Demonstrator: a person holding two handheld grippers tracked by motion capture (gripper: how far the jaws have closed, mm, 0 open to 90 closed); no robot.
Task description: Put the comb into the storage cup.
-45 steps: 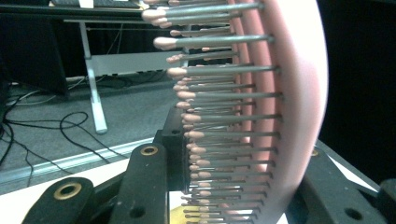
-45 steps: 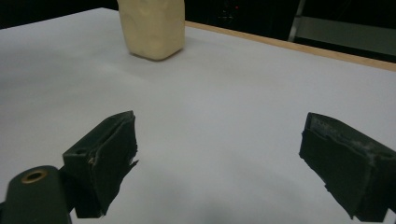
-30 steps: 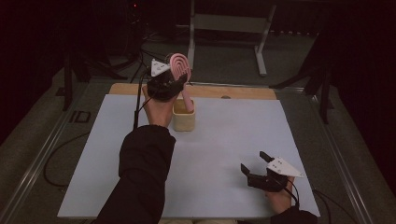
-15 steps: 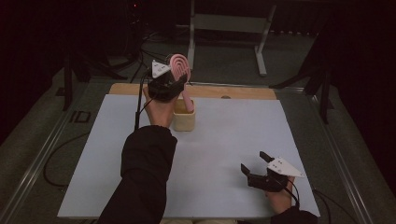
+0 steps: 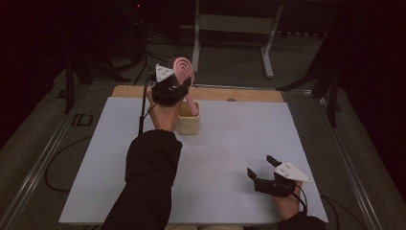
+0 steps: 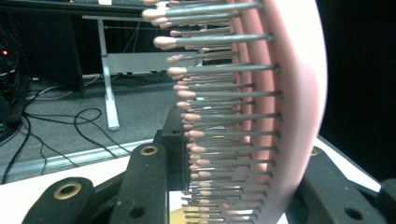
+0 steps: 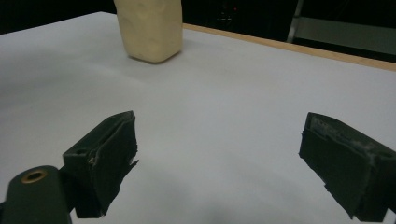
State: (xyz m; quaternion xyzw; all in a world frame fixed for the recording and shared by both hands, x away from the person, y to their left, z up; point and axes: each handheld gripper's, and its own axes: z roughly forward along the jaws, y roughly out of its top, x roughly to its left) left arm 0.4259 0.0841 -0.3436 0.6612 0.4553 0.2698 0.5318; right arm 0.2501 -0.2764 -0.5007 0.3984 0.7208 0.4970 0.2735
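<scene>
High view: left tool (image 5: pixel 179 88) clamps pink oval bristled hairbrush (image 5: pixel 184 72); right tool (image 5: pixel 263 167) wide.

Overhead light is falling on the white surface (image 5: pixel 230 143), leaving the room around it dim and nearly black. In the left gripper view the pink hairbrush (image 6: pixel 280 116) is sitting close and softly blurred, its edge glaring pale. The right gripper view is rendering the near jaws slightly soft, with faint shadows beneath them.
</scene>
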